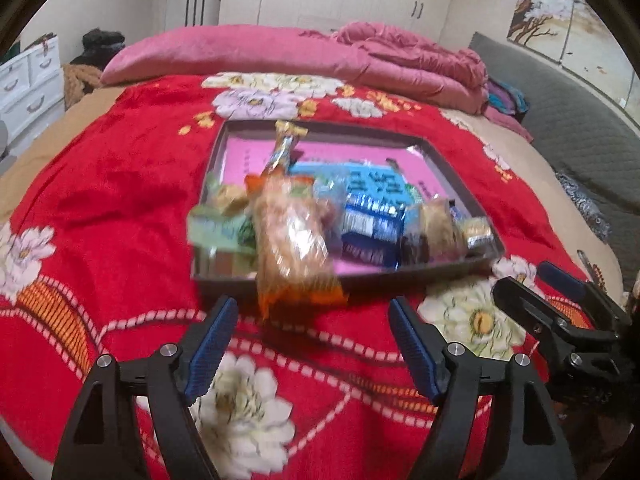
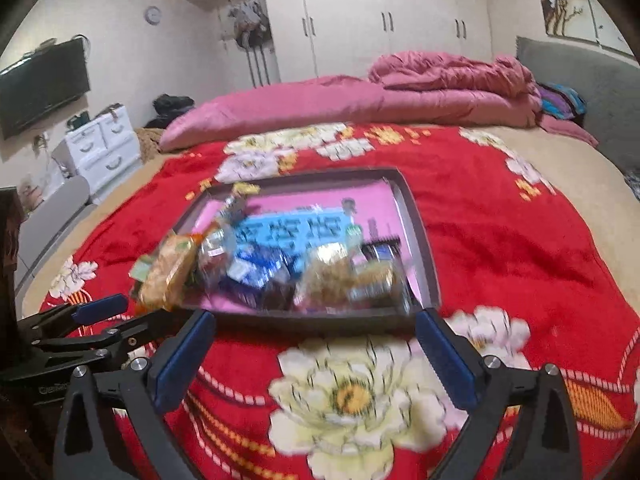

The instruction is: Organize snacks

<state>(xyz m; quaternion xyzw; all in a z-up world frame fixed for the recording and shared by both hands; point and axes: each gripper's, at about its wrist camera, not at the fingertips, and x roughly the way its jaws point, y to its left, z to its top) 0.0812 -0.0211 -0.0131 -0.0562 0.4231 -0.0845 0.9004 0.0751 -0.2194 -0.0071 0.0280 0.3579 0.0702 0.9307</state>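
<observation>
Pretty blurry all round, so labels on the snacks [image 1: 320, 216] can't be read. Heaped in a dark shallow tray [image 1: 452, 160] with a pink and blue printed bottom, sitting on a red flowered blanket [image 1: 120, 200]. One clear packet with orange ends [image 1: 294, 248] hanging over the near rim, tip on the blanket. Crinkly wrappers, blue packs, brownish cookie-looking bits. Left gripper [image 1: 312, 344] jaws apart, nothing between. Right gripper [image 2: 316, 360] spread wide, also empty. Handles cut off at the bottom edge.
</observation>
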